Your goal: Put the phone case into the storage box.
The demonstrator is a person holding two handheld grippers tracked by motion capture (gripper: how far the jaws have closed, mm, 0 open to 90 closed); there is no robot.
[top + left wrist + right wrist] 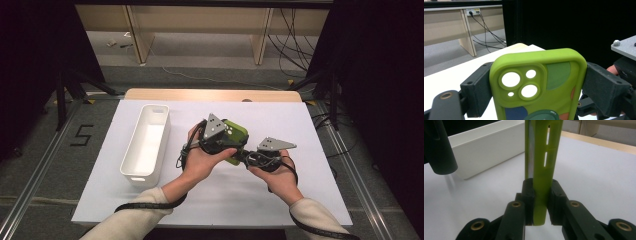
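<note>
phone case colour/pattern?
Lime green phone case with dark green, blue and orange patches on the back; clearest in the left gripper view.

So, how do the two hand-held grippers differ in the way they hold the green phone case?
The right hand-held gripper pinches the green phone case across its thin edge, jaws nearly together; the left hand-held gripper spans the case's full width, jaws wide apart against its long sides. The right grips one end of the case, the left the camera-cutout end. Both press on the same case, above the white table.
</note>
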